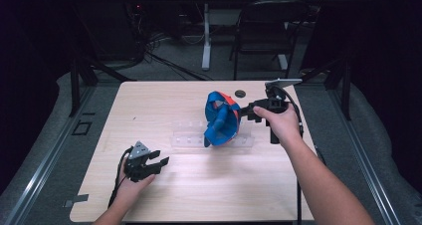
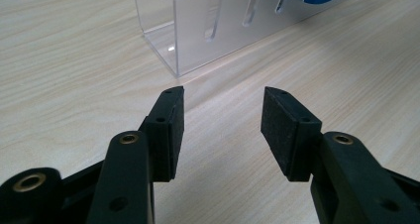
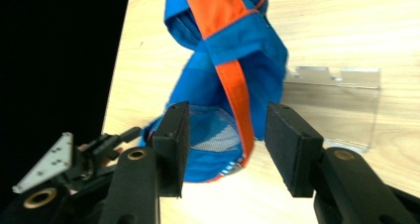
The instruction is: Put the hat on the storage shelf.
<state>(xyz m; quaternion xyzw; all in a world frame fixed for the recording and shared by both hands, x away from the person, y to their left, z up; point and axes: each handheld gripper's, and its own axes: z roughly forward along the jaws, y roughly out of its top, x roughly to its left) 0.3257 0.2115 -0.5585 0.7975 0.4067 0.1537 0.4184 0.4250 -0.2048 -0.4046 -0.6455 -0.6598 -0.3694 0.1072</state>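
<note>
Blue-and-orange fabric piece (image 1: 222, 119) (it looks like a small mesh-lined vest or bag) stands draped on the clear acrylic rack (image 1: 191, 138) near the middle of the table (image 1: 199, 190). The right gripper (image 3: 225, 135) sits just beside it with its jaws spread wide; in the right gripper view the orange strap (image 3: 237, 92) and blue cloth lie between and beyond the pads, but neither pad presses on them, so I judge the cloth let go. The step in hand looks like setting the fabric on the rack and releasing it. Next, that gripper would need to back straight off without snagging the strap. The left gripper (image 1: 149, 164) rests low at the near left of the table, well apart from the fabric, jaws parted and empty, pointing toward the rack's end (image 2: 198, 30).
</note>
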